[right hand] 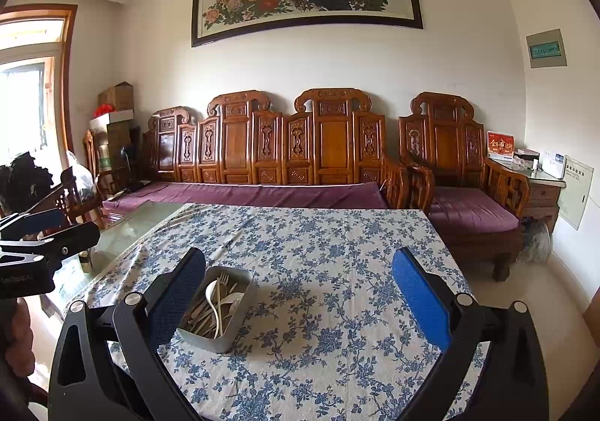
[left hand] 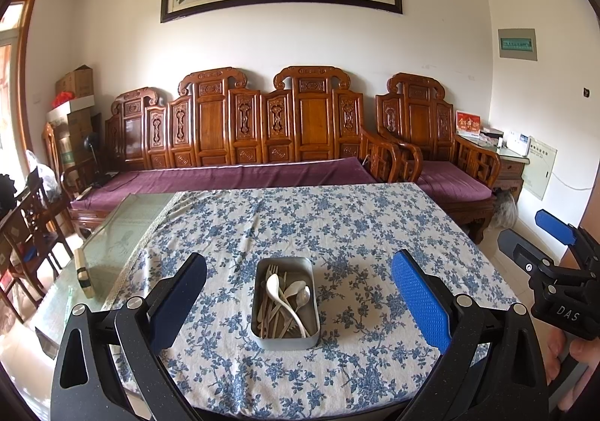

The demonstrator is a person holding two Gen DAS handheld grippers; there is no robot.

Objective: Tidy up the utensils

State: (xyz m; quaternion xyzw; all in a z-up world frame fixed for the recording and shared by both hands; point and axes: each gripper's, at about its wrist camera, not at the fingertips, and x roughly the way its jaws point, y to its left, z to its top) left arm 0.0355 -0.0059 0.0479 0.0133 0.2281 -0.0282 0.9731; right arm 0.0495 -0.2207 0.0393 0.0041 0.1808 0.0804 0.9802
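Both your left gripper (left hand: 299,302) and right gripper (right hand: 299,302) gape wide, holding nothing. Those tangled utensils (left hand: 285,302) in the metal tin (left hand: 287,341) look light, stiff and slippery; pinch one handle mid-length.

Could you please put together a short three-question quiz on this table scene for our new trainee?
1. True or false: the metal tin stands on the floral tablecloth.
2. Which is the largest utensil in the tin: A) white ladle, B) whisk, C) tongs?
3. Fill in: both the left gripper and the right gripper are ____.

Key: 1 true; 2 A, the white ladle; 3 open.
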